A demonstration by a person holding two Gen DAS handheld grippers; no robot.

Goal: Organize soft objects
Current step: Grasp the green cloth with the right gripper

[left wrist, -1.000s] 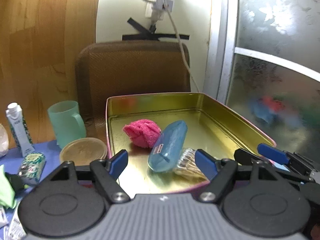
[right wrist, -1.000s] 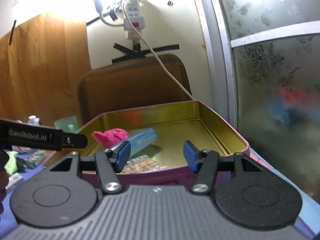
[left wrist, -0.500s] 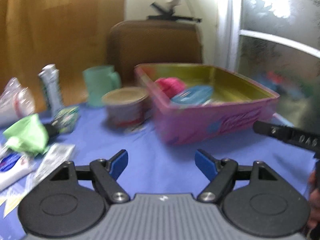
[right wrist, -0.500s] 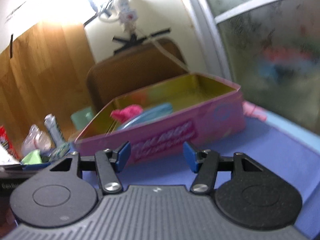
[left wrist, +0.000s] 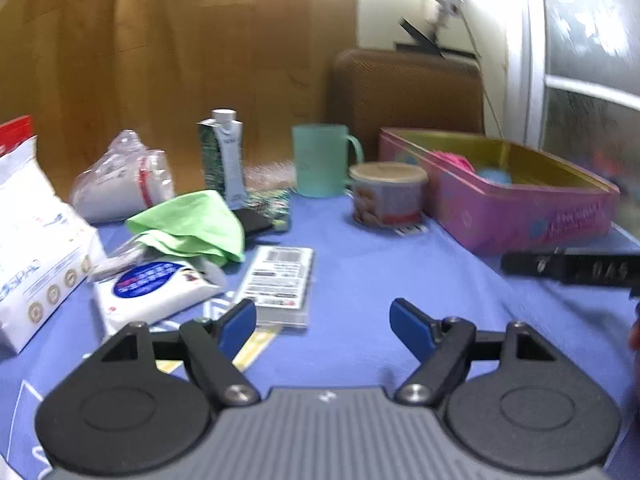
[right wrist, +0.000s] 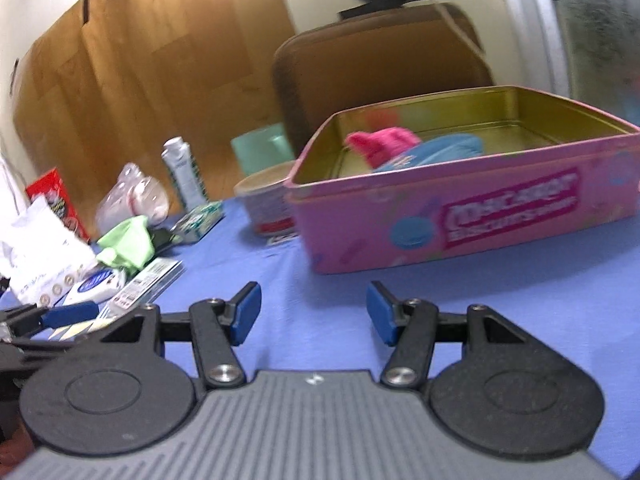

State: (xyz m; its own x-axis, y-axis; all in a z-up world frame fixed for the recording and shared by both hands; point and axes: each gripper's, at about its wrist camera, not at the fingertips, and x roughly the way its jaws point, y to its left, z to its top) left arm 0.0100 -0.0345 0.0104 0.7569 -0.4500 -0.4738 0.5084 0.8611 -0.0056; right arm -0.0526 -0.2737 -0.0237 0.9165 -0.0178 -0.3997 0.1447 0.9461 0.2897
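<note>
Blue cloth covers the tabletop [left wrist: 360, 264], and both views are somewhat blurred. The left hand-held gripper [left wrist: 323, 322] hangs over a bare stretch of that cloth with its blue-padded jaws apart and nothing between them. The right hand-held gripper [right wrist: 313, 312] is likewise released, jaws spread over bare cloth just in front of a pink tin [right wrist: 460, 216]. The tin stands open at the right of the tabletop, its inside gold-coloured; in it lie a pink knitted bundle [right wrist: 384, 142] and, touching it on the right, a blue pouch [right wrist: 448, 152]. Just left of the tin sits a round tub [left wrist: 387, 196] with a tan lid, and behind that a pale green mug [left wrist: 322, 160] with its handle to the right. Farther left stands a small drink carton [left wrist: 225, 156] with a white cap, upright. A light green cloth [left wrist: 192, 226] lies crumpled in front of the carton, resting partly on a white packet with a blue oval label [left wrist: 154, 292]. Beside that packet lies a flat card with a barcode [left wrist: 280, 276], near the left gripper's left finger. A clear plastic bag [left wrist: 120, 184] and a large white pouch [left wrist: 32, 248] sit at the far left. Behind the tabletop are a brown chair back [left wrist: 404, 96] and a wooden panel [left wrist: 180, 40].
</note>
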